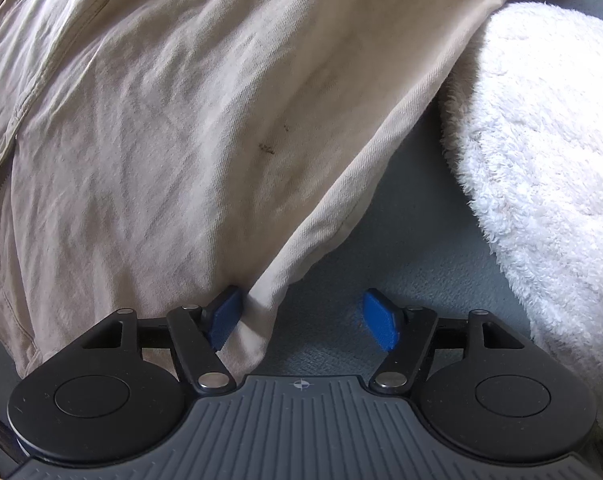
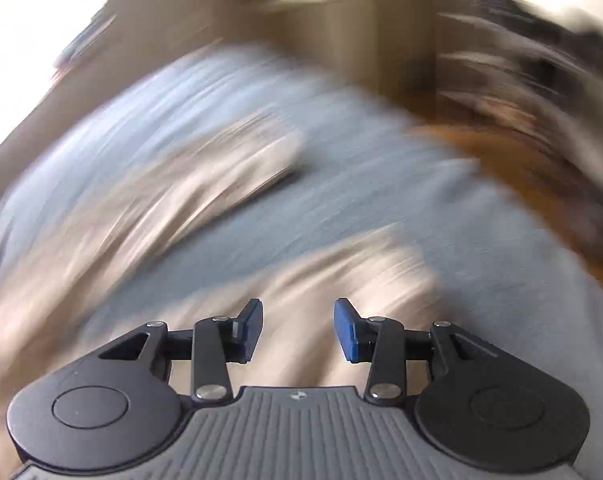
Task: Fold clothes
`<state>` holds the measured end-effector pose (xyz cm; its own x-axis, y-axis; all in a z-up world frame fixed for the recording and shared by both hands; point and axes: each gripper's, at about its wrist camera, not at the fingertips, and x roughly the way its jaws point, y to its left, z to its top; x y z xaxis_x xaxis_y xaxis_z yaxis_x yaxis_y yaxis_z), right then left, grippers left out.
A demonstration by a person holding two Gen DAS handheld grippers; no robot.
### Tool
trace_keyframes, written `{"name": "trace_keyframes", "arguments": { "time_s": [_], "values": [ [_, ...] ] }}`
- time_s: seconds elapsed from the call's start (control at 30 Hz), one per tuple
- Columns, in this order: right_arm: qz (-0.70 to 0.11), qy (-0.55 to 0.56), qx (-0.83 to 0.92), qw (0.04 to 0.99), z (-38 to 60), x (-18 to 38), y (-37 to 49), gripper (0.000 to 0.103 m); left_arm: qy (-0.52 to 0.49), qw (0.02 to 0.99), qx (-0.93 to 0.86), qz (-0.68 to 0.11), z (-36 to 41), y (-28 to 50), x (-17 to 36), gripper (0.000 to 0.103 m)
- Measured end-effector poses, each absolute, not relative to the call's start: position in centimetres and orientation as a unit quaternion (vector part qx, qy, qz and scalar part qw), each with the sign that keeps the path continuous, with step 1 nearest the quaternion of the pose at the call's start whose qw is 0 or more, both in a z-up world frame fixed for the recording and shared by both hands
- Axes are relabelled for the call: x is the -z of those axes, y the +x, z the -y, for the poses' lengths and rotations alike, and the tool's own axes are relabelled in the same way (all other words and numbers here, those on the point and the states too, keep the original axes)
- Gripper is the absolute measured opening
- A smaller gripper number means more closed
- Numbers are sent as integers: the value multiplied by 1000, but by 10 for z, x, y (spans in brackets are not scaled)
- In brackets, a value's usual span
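Beige trousers, soft and limp, spread across frame left. Left gripper fingers apart, cloth corner between; right gripper apart, empty. Best pinched at hems.

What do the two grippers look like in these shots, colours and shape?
The left gripper and right gripper match: blue ribbed pads on black linkage arms with silver pivot pins, two round black discs, and a grey ridged body bearing a small crosshair mark. No cables or sleeves show.
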<state>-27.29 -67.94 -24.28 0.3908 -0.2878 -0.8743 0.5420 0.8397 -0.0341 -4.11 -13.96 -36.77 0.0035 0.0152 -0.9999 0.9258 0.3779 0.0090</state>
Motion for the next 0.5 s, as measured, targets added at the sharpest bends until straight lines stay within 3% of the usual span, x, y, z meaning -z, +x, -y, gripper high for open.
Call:
{"name": "trace_keyframes", "arguments": {
  "time_s": [0.2,0.23,0.27,0.3,0.33,0.47,0.5],
  "values": [
    [-551,66,64,830,594,264,-291,35,393,589,393,-587,136,-37,366,70],
    [-543,100,88,829,614,264,-302,20,389,591,393,-587,134,-36,365,70],
    [-533,140,119,826,640,263,-313,16,387,594,391,-587,131,-35,364,70],
    [-525,162,180,816,666,261,-327,16,385,597,388,-587,129,-33,364,70],
    [-526,158,250,798,688,259,-340,23,383,599,386,-587,127,-32,364,70],
    [-528,169,423,716,749,248,-380,25,379,605,381,-587,122,-29,364,70],
    [-518,161,408,735,743,240,-375,25,378,607,379,-587,122,-27,363,70]
  ]
}}
